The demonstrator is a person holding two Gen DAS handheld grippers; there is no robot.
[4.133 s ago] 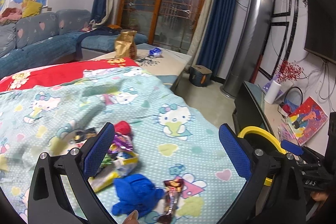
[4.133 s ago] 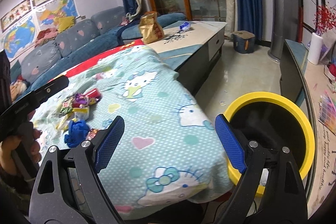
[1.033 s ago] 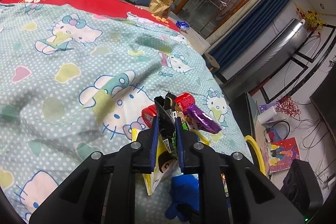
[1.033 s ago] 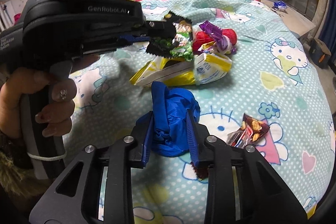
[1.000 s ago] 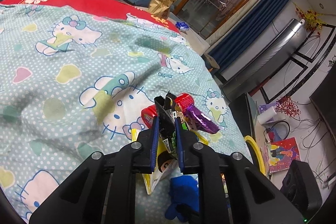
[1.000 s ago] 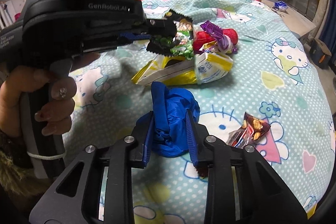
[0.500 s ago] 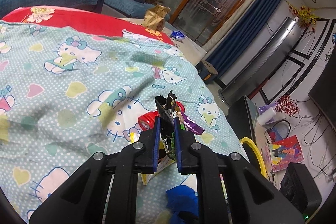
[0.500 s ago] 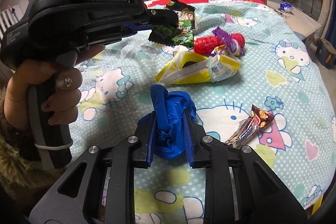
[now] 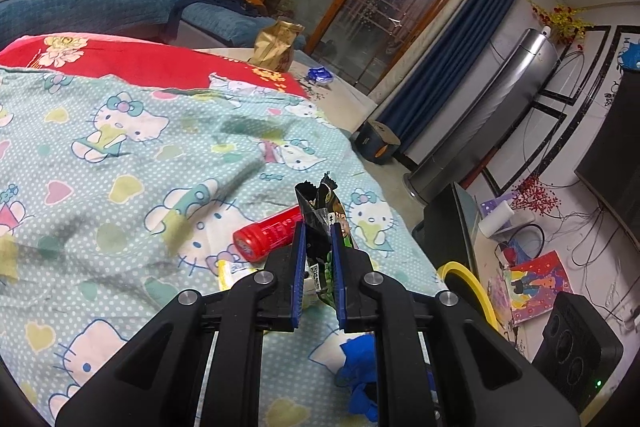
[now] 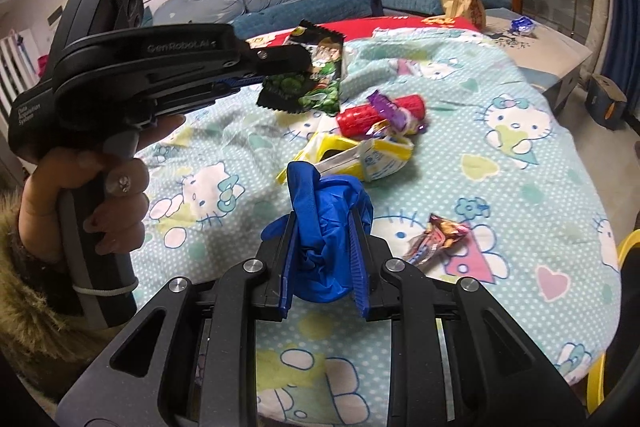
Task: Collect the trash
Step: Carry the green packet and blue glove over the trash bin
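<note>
Trash sits on the Hello Kitty sheet, w/ the red tube as landmark. Left gripper has its jaws clamped on a black-green snack wrapper, held in the air above & left of the tube. Right gripper has jaws pinched on a crumpled blue glove, nearer the camera than the tube. Yellow packet lies just below the tube; small brown wrapper farther below-right. Yellow bin rim shows off the sheet's edge, right of the tube.
</note>
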